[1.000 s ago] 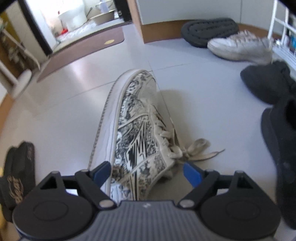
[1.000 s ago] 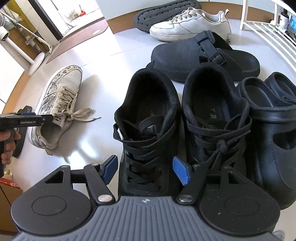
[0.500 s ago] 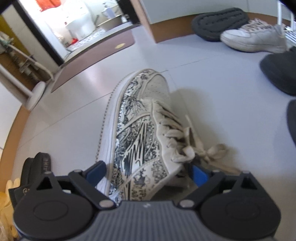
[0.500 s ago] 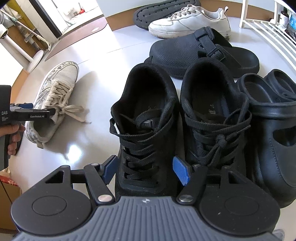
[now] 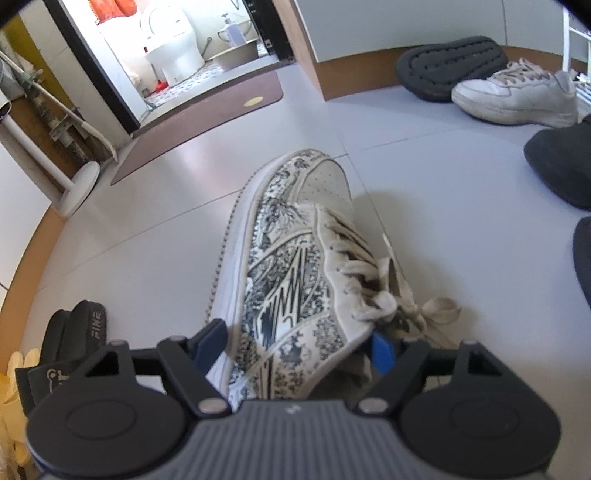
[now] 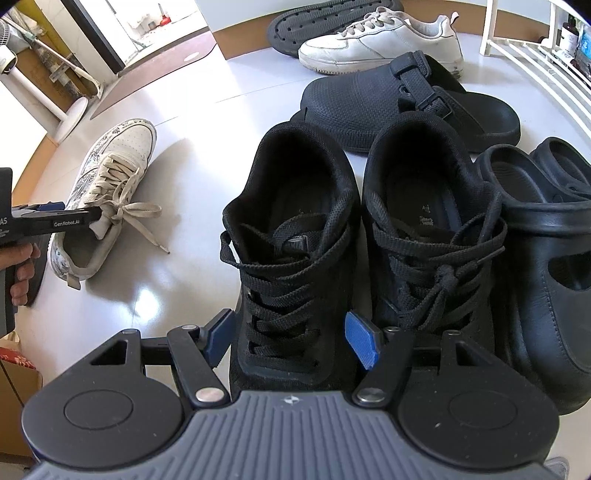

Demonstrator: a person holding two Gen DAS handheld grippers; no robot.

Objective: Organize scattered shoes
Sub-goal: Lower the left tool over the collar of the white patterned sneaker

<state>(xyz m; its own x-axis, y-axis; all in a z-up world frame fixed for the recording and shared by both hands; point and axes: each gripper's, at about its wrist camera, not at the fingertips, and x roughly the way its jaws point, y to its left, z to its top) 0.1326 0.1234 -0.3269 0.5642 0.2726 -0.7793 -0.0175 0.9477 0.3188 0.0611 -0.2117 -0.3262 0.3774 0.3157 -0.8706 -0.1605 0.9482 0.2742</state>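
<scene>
The patterned sneaker lies on the pale floor in the middle of the left wrist view, toe toward the top of the frame, tipped a little onto its side so the white sole edge faces left. Its upper is cream with dark blue line drawings, the toe cap plain and perforated, the cream laces loose and trailing off to the right. The left gripper sits low over the heel end, its blue pads on either side of the shoe: the left pad is against the sole edge and the right pad is tucked under the collar, so the jaws are closed around the sneaker's rear. In the right wrist view the same sneaker sits at the left edge, with the left gripper reaching in level from the left and a hand wrapped round its grip.

The right gripper hovers at the bottom centre of its own view, jaws wide and holding nothing, straddling the laced front of the left shoe of a pair of black sneakers standing side by side. Just right of them is a glossy black clog. Above them lies a black strapped clog, then a white sneaker and an upturned dark sole near the top. At lower left of the left wrist view are black slippers.
</scene>
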